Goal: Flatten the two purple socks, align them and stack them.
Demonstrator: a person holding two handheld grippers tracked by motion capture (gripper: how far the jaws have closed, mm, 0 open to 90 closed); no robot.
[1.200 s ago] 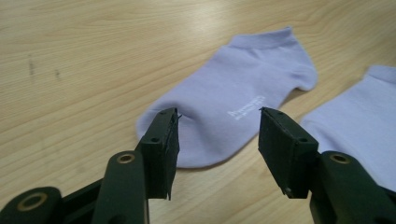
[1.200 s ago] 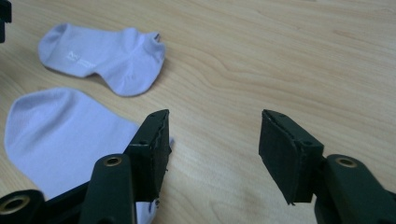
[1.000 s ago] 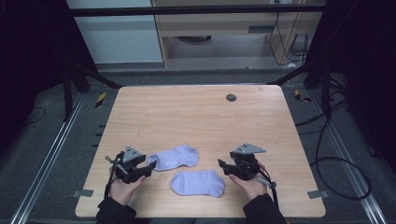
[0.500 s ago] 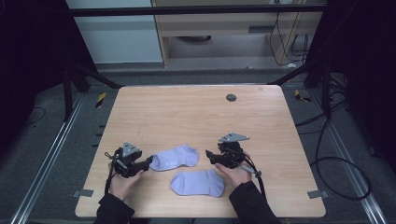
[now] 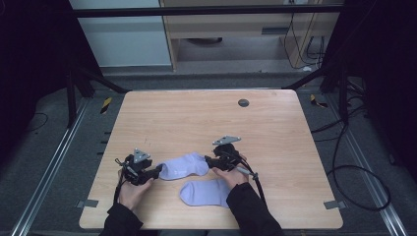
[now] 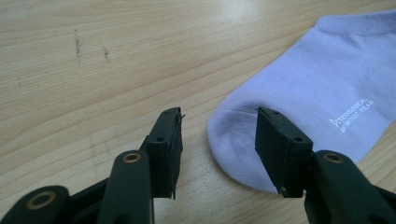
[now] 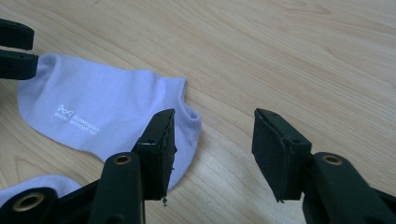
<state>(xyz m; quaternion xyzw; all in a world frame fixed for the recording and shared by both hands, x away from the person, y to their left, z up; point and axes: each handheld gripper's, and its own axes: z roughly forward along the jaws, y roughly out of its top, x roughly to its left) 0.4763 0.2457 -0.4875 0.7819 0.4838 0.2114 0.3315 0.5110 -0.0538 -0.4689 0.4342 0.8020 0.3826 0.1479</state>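
Observation:
Two pale lilac ankle socks lie flat on the wooden table. The upper sock has white lettering on it. The lower sock lies just in front of it. My left gripper is at the upper sock's toe, open; its jaws have just been closing, with the toe's edge between them. My right gripper is at the same sock's cuff end, open and also just closing. The cuff is at its left jaw and bare wood lies between the jaws.
A small dark round disc sits near the table's far edge. The table's front edge is close behind both hands. Cables lie on the floor to the right.
My right gripper has moved left and slightly away from me, up to the upper sock's cuff. The left gripper has edged toward the toe. Both socks lie where they were.

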